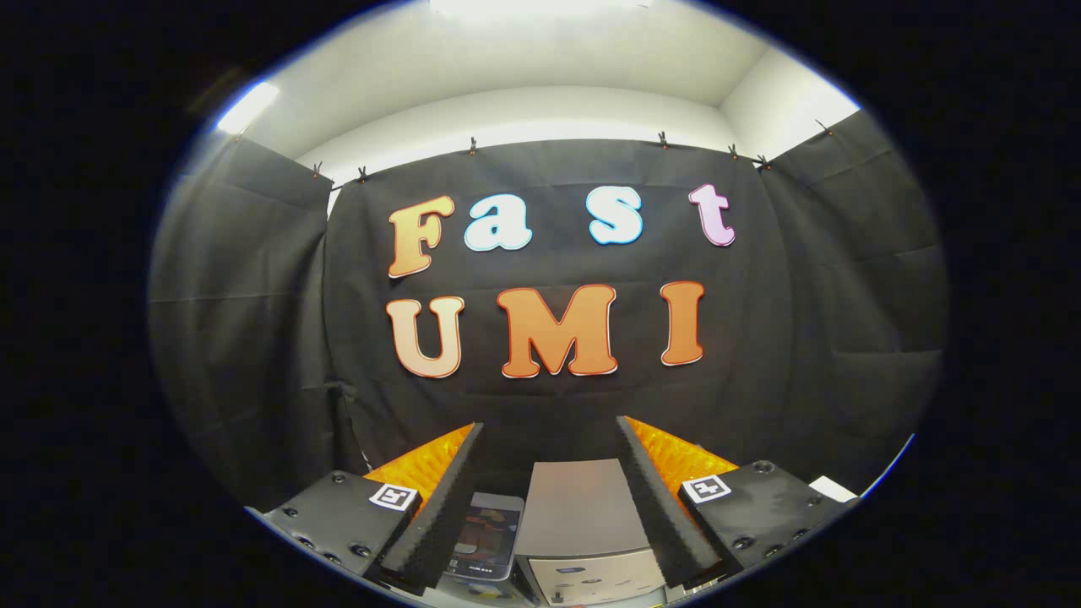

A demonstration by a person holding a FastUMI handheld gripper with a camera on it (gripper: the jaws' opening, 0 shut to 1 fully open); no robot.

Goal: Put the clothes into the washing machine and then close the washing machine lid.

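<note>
Gripper (549, 473) held high, fingers spread wide and holding nothing.
The small grey box-shaped washing machine (581, 515) sits below, between the fingers, its flat lid down; clothes unseen, so the stage stays undecided.

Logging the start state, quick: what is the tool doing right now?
Tool: open, holding nothing; its fingers are spread apart above the washing machine.

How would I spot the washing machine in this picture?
Start at the black cloth wall and look down between the two fingers of the open claw. The washer is the pale grey box there, with a flat lid, unlike the smaller dark-screened device beside it.
</note>
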